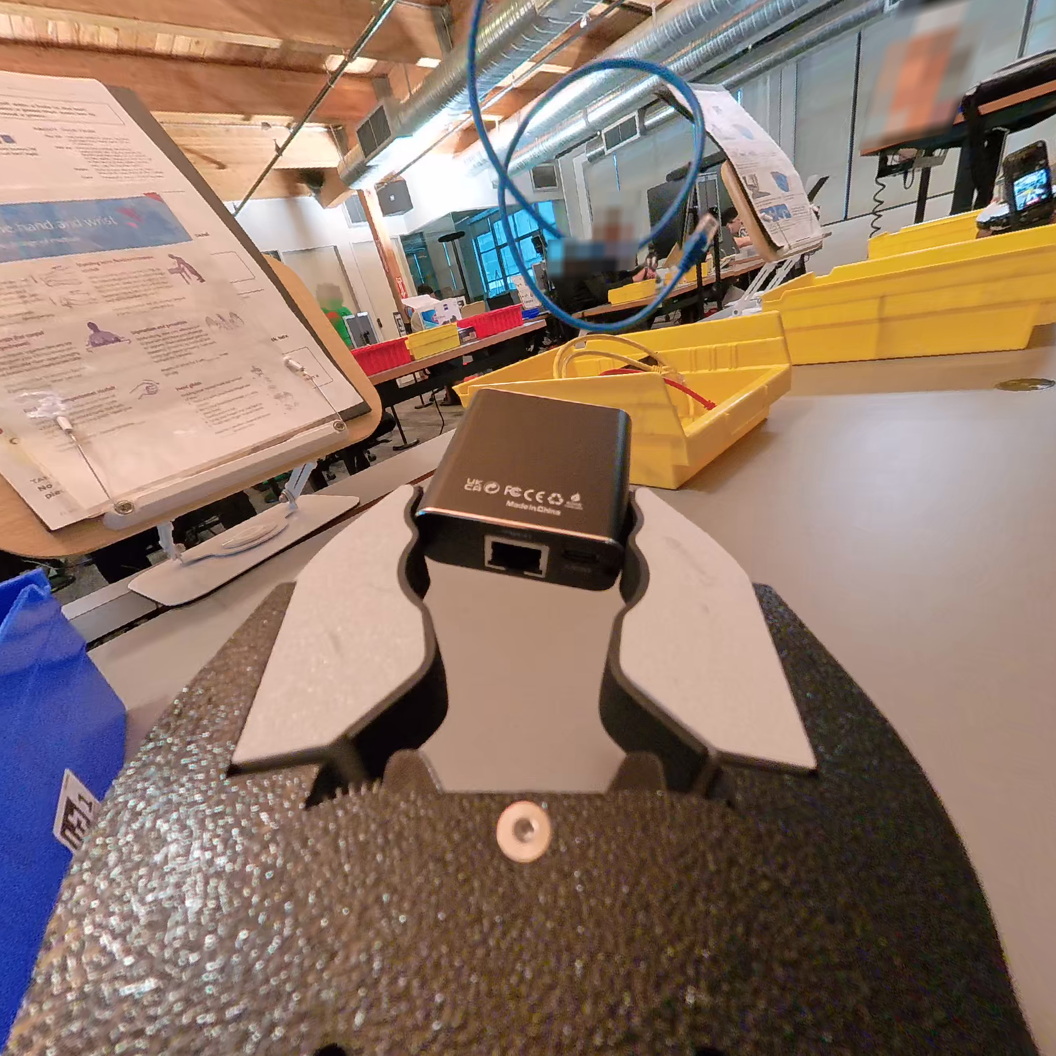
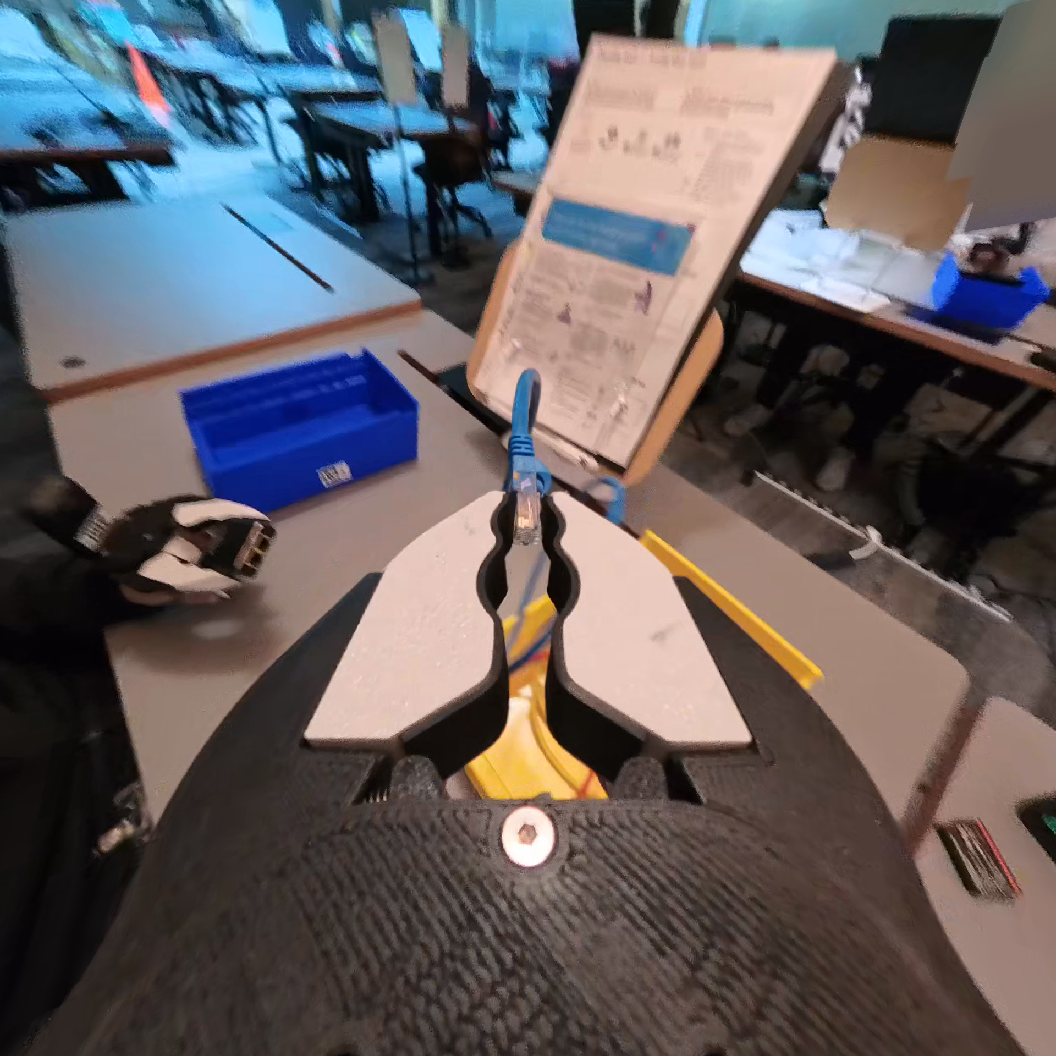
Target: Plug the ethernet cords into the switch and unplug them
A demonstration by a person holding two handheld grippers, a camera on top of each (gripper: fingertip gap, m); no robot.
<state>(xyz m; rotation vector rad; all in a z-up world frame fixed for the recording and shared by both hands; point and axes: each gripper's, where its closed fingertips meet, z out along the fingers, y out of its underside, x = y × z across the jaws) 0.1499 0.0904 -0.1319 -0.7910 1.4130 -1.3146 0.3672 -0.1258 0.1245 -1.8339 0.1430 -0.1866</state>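
Note:
My left gripper [image 1: 523, 531] is shut on the small black switch [image 1: 531, 474] and holds it above the grey table, one port facing the camera. In the right wrist view the left gripper [image 2: 228, 551] shows at the left with the switch [image 2: 243, 548], its ports facing right. My right gripper [image 2: 527, 514] is shut on the blue ethernet cord [image 2: 524, 434] just behind its clear plug [image 2: 526, 523], above a yellow bin. In the left wrist view the blue cord [image 1: 694, 171] hangs in a loop in the air, with its free plug [image 1: 704, 231] dangling.
A yellow bin [image 1: 657, 411] with red and yellowish cords sits behind the switch. More yellow bins [image 1: 914, 308] line the right. A blue bin [image 2: 297, 423] stands on the table at the left. A tilted board with a printed sheet [image 1: 143, 308] stands at the back.

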